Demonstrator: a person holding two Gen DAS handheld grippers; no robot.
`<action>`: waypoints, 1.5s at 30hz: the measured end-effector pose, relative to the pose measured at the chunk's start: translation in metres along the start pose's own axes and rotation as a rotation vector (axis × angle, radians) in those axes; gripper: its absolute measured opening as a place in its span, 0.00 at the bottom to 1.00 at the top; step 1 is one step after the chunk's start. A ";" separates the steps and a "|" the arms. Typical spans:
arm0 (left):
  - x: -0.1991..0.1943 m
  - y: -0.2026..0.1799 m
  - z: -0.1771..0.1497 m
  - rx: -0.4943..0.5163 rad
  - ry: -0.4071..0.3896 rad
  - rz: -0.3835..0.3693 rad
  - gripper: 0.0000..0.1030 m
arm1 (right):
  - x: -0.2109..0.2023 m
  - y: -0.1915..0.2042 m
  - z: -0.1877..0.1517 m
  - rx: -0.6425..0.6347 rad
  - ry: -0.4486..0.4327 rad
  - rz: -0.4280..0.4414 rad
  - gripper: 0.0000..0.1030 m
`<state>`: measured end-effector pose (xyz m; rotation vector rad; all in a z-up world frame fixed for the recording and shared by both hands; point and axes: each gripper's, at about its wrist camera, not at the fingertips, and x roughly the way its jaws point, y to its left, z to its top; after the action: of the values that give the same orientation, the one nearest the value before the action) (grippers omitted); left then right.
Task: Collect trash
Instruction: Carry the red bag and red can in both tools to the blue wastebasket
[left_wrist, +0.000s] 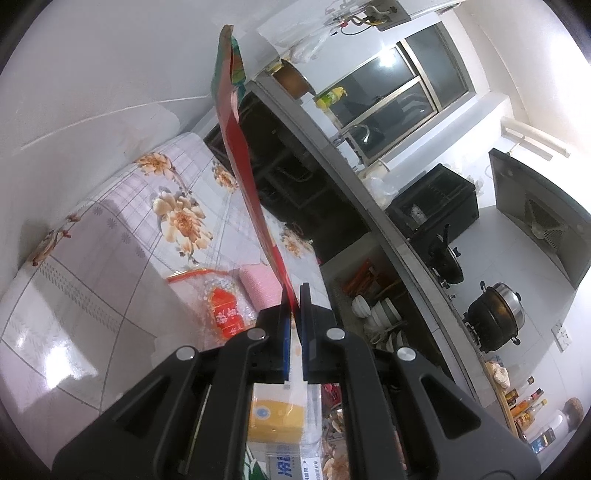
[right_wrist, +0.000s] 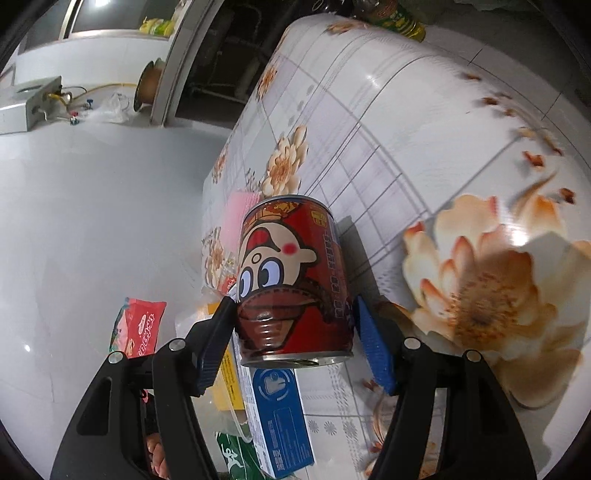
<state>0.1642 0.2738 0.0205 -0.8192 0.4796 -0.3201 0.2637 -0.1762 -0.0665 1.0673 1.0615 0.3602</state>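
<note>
My left gripper (left_wrist: 294, 295) is shut on a flat red snack wrapper (left_wrist: 240, 147) and holds it up in the air, edge-on, above the floral table (left_wrist: 110, 206). My right gripper (right_wrist: 295, 317) is shut on a red drink can (right_wrist: 291, 280) with a cartoon face, lifted above the table (right_wrist: 406, 129). The same red wrapper (right_wrist: 138, 328) shows at the lower left of the right wrist view.
A clear container holds boxes and packets: a yellow box (left_wrist: 277, 417), a blue-and-white box (right_wrist: 280, 417), a pink packet (left_wrist: 258, 284). A green bottle (right_wrist: 399, 18) lies at the table's far end. A kitchen counter (left_wrist: 388, 229) with pots runs to the right.
</note>
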 end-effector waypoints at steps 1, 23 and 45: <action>-0.002 -0.002 0.000 0.005 -0.003 -0.005 0.03 | -0.003 -0.001 -0.001 0.003 -0.004 0.008 0.62; 0.012 -0.098 -0.026 0.163 0.104 -0.132 0.03 | -0.108 -0.034 -0.022 0.048 -0.161 0.117 0.62; 0.185 -0.273 -0.186 0.371 0.597 -0.291 0.01 | -0.299 -0.197 -0.054 0.304 -0.536 0.091 0.62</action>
<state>0.1990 -0.1008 0.0665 -0.4159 0.8282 -0.9085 0.0270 -0.4503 -0.0790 1.3888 0.5960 -0.0258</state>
